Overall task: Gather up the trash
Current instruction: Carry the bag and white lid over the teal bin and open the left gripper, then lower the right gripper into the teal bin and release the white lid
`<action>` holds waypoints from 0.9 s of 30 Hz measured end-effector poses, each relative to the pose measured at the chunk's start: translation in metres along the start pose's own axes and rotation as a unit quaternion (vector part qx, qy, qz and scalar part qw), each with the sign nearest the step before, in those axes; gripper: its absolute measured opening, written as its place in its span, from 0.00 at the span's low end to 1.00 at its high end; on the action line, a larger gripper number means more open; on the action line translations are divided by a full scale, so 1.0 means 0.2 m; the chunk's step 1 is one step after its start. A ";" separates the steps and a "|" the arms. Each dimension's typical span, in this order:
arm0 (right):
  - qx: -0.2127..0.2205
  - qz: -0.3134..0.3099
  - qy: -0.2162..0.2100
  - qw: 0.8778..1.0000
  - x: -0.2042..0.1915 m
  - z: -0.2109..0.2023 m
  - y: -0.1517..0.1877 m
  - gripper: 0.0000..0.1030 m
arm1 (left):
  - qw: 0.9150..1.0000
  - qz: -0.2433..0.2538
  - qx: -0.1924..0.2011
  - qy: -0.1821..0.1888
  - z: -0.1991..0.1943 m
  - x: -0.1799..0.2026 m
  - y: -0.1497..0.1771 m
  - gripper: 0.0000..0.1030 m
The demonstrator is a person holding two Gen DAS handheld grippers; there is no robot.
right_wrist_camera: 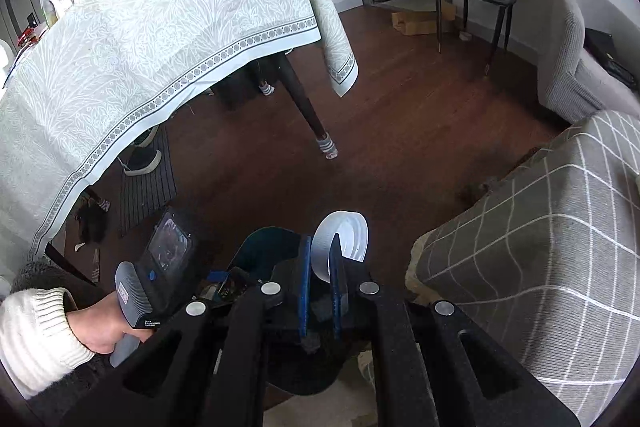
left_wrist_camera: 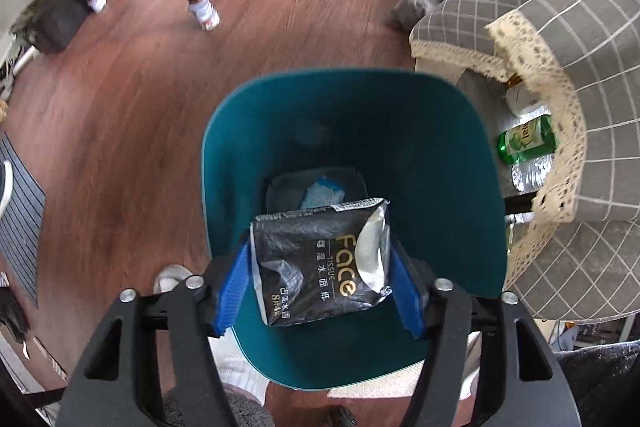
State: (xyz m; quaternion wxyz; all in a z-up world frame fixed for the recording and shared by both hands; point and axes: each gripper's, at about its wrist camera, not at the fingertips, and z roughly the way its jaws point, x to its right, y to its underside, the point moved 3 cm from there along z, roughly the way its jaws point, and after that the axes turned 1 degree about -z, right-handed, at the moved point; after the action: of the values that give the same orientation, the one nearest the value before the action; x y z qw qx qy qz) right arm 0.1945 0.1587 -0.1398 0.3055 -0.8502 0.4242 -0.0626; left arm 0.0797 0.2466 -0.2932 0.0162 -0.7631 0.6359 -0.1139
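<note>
Two claws: left [left_wrist_camera: 320, 259] pinches crinkled foil packet [left_wrist_camera: 320, 263], right [right_wrist_camera: 320, 267] white cup [right_wrist_camera: 340, 247].

1. Tissue packet [left_wrist_camera: 320, 263]: crinkled plastic film, glossy black, silvery inner face where torn.
2. Bin [left_wrist_camera: 440, 155]: smooth teal plastic, soft sheen.
3. Left gripper [left_wrist_camera: 320, 287]: matt black plastic arms, bright metal bolts; fingers [left_wrist_camera: 230, 291] faced in ribbed blue pads.
4. Cup [right_wrist_camera: 344, 239]: thin white plastic, smooth.
5. Floor [left_wrist_camera: 280, 7]: reddish-brown wood, grained, slight gloss.
6. Checked cover [left_wrist_camera: 580, 27]: grey woven cloth, cream lace edging.
7. Tablecloth [right_wrist_camera: 160, 39]: pale green patterned cloth, matt.
8. Green bottle [left_wrist_camera: 528, 143]: glossy glass or plastic, cannot tell which.
</note>
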 end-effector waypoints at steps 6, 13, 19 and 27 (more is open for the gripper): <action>-0.047 -0.006 -0.010 0.999 -0.08 0.23 0.03 0.08 | 1.000 0.021 -0.006 -0.011 0.04 -0.07 0.07 0.68; -0.089 -0.016 -0.010 0.996 -0.13 0.43 0.07 0.08 | 1.000 0.011 0.013 -0.006 -0.02 -0.17 0.06 0.71; -0.121 -0.014 -0.011 0.992 -0.14 0.57 0.13 0.08 | 0.998 0.000 0.055 -0.004 -0.16 -0.23 0.04 0.69; -0.156 0.010 -0.038 0.987 -0.14 0.73 0.20 0.08 | 0.992 0.002 0.124 -0.004 -0.41 -0.24 -0.01 0.59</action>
State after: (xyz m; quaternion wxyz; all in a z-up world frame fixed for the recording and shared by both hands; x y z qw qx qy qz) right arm 0.2018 0.2294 -0.2760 0.1854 -0.8849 0.4255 0.0394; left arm 0.0582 0.3043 -0.2203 0.1131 -0.7545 0.6184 -0.1886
